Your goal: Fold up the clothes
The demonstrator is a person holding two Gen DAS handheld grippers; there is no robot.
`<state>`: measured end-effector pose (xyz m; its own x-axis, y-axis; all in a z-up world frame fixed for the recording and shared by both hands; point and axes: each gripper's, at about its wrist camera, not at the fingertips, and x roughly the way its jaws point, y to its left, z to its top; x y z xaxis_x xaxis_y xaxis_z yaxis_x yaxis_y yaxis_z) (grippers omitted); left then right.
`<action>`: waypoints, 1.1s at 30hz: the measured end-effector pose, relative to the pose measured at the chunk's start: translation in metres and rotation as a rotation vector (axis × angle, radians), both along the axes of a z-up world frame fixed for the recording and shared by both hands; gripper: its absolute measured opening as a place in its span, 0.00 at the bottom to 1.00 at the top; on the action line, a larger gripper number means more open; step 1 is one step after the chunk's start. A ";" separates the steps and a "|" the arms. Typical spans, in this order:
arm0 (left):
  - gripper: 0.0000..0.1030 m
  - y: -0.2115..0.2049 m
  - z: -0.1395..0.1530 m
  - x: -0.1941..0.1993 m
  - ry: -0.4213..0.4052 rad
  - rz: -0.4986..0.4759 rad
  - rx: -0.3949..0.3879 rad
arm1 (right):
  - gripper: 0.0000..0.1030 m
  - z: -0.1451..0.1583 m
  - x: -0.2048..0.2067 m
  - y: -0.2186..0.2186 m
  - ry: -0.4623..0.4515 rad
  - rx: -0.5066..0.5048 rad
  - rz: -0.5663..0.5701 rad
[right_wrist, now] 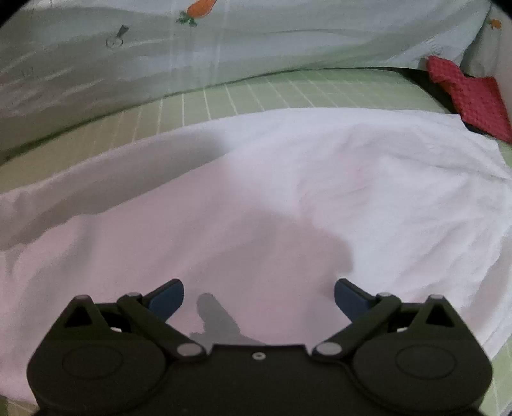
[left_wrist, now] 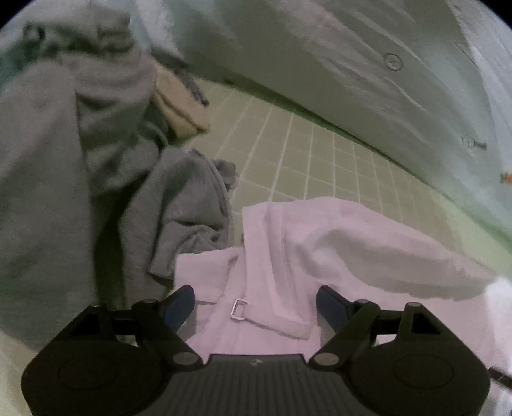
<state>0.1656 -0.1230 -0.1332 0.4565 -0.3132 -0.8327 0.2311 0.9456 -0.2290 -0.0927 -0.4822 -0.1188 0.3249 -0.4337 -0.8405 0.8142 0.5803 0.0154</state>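
Note:
A white garment (right_wrist: 272, 192) lies spread over a green checked bed sheet (right_wrist: 256, 89). In the left wrist view one end of the white garment (left_wrist: 288, 256) shows a strap with a metal buckle (left_wrist: 238, 308) and a rolled fold to the right. My left gripper (left_wrist: 256, 307) hangs just above that strap, open, nothing between its blue pads (left_wrist: 179, 304). My right gripper (right_wrist: 259, 297) is open over the flat middle of the white cloth, its shadow falling on the fabric. A heap of grey clothes (left_wrist: 96, 176) sits left of the white garment.
A pale bedcover with a carrot print (right_wrist: 201, 9) bunches along the far side of the bed. A red checked cloth (right_wrist: 473, 99) lies at the far right. A tan item (left_wrist: 179, 105) lies behind the grey heap. Bare green sheet (left_wrist: 304, 160) shows between the clothes and the bedcover.

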 end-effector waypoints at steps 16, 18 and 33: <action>0.15 0.046 0.083 -0.051 -0.118 0.047 -0.144 | 0.99 0.000 -0.013 -0.004 0.045 -0.018 -0.100; 0.15 0.051 0.067 -0.053 -0.108 0.088 -0.075 | 0.99 0.001 -0.019 -0.005 0.042 -0.021 -0.110; 0.90 0.038 0.017 -0.072 -0.016 0.077 0.089 | 0.99 -0.015 -0.023 -0.007 0.026 0.049 -0.125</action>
<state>0.0941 -0.0848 -0.1164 0.4897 -0.2020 -0.8482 0.1600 0.9771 -0.1403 -0.1152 -0.4893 -0.1336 0.2490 -0.4276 -0.8690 0.8806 0.4734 0.0195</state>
